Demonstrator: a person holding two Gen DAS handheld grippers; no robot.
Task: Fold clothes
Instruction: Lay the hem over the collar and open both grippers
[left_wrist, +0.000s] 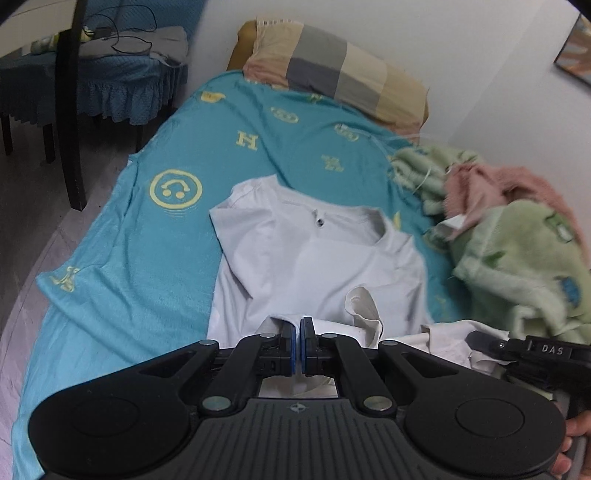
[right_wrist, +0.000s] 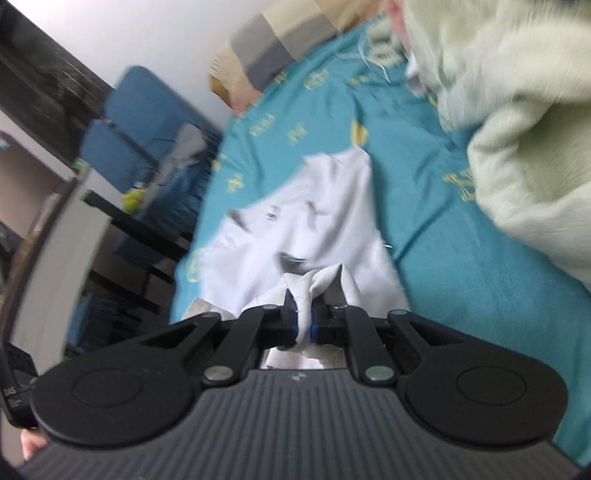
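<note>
Shirt first: white cotton t-shirt (left_wrist: 317, 258) lies on the teal patterned bedsheet (left_wrist: 147, 258), collar toward the pillow end, hem toward me, long axis running away from both grippers along the bed's length. My left gripper (left_wrist: 297, 332) sits at the near hem w/ pads nearly together; can't tell if cloth is pinched between them. Right gripper (right_wrist: 303, 317) is clenched on a bunched fold of the shirt's near edge, right-hand side. Both are at the hem end, so collar lies straight ahead. Shirt looks partly doubled, sleeves in. Fluffy green blanket (left_wrist: 517, 258) crowds the bed's right edge, near the shirt; right-wrist view is blurred.
</note>
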